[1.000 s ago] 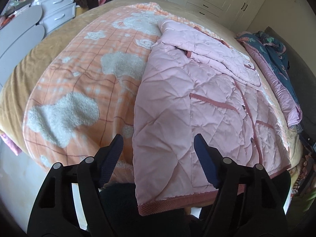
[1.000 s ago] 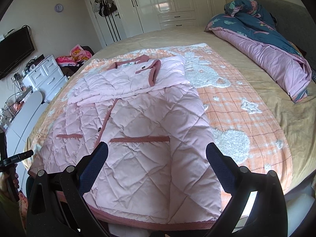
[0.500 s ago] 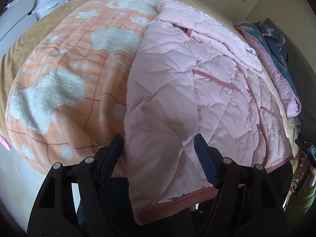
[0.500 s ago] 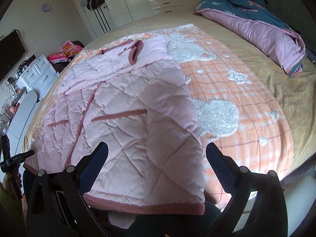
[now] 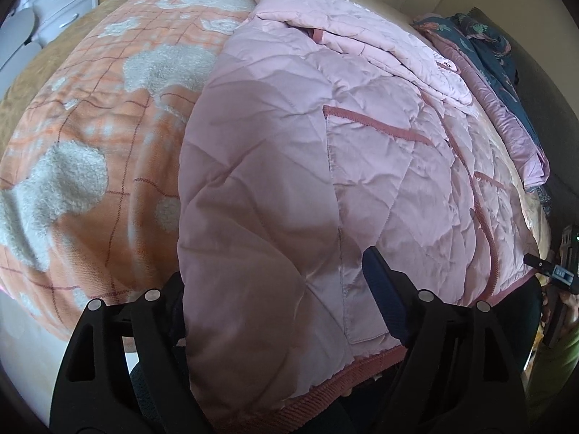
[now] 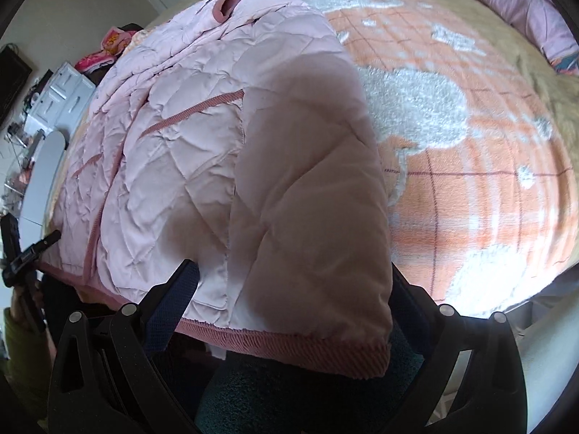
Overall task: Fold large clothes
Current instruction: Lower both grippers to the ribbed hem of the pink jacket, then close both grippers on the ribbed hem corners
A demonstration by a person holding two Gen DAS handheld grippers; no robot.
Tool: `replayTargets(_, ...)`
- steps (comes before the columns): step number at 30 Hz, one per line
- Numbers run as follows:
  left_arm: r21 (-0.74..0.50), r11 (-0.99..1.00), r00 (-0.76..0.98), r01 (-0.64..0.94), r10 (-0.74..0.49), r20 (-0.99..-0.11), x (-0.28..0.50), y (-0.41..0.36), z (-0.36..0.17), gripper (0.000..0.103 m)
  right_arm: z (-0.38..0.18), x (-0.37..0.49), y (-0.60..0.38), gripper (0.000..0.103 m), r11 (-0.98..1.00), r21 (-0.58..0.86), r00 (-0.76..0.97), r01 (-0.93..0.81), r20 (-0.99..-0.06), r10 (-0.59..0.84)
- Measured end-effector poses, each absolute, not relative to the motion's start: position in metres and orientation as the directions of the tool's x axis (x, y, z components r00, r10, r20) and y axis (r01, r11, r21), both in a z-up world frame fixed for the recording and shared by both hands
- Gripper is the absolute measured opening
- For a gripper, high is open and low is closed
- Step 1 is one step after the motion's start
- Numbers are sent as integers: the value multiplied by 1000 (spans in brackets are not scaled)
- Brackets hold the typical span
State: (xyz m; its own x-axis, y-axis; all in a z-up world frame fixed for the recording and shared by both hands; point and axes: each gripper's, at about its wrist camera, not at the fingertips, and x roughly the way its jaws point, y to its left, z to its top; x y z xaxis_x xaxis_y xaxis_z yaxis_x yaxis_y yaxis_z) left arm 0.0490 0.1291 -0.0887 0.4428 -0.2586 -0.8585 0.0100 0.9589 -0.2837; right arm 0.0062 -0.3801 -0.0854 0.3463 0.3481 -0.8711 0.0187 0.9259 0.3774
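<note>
A bed [image 5: 21, 83] with a tan cover carries an orange checked blanket [image 5: 90, 137] with fluffy white patches. A pink quilted jacket [image 5: 289, 166] lies flat on the blanket, its hem overhanging the near edge. A blue-and-purple duvet [image 5: 506, 83] lies bunched beyond the jacket.

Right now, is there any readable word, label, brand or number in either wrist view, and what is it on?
None can be read.
Small display on the right gripper, seen in the left wrist view: too small and blurred.
Pink quilted jacket: no label showing.
</note>
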Motion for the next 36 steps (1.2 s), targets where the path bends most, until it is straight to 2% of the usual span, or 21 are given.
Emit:
replayTargets(2, -277, 961, 447, 18, -256, -857, 49, 127, -88, 74, -88, 9, -380, 98, 894, 447, 335, 14, -845, 417)
replayTargets(4, -270, 963, 450, 21, -250, -857, 50, 124, -87, 74, -89, 11, -373, 89, 895, 446, 334, -2, -843, 421)
replayTargets(5, -262, 965, 454, 25, -244, -857, 49, 122, -87, 74, -87, 10, -369, 79, 903, 429, 355, -17, -842, 407)
replayTargets(6, -255, 966, 456, 28, -240, -857, 49, 121, -86, 74, -83, 9, -368, 61, 894, 446, 378, -41, -821, 427)
replayTargets(7, -245, 969, 460, 33, -232, -857, 49, 120, -85, 74, -81, 8, -368, 53, 883, 466, 395, -60, -801, 449)
replayTargets(8, -239, 970, 463, 34, -227, -857, 48, 119, -85, 73, -77, 5, -369, 40, 875, 478, 421, -75, -781, 462)
replayTargets(9, -233, 972, 468, 33, -221, -856, 47, 119, -84, 70, -72, 4, -371, 29, 873, 481, 444, -80, -767, 463)
replayTargets(10, -224, 974, 473, 28, -210, -856, 46, 119, -84, 67, -67, 3, -373, 26, 867, 492, 468, -85, -748, 471)
replayTargets(15, -204, 979, 498, 9, -182, -848, 42, 121, -81, 33, -34, 3, -375, 18, 851, 507, 560, -132, -671, 487)
replayTargets(16, -207, 978, 503, 12, -185, -844, 42, 121, -80, 31, -26, 4, -376, 18, 846, 515, 577, -141, -652, 493)
replayTargets(18, -202, 979, 517, 17, -182, -837, 41, 118, -76, 16, -13, 8, -377, 17, 835, 527, 601, -157, -620, 504)
replayTargets(19, -192, 981, 528, 18, -172, -832, 41, 117, -72, 14, -6, 10, -376, 17, 834, 525, 615, -169, -605, 506)
replayTargets(24, -194, 980, 587, 49, -186, -788, 42, 112, -46, 10, 19, 18, -370, 16, 828, 521, 651, -207, -559, 514)
replayTargets(36, -225, 969, 695, 99, -229, -682, 64, 101, 20, 10, 51, 39, -365, 16, 825, 521, 694, -218, -511, 506)
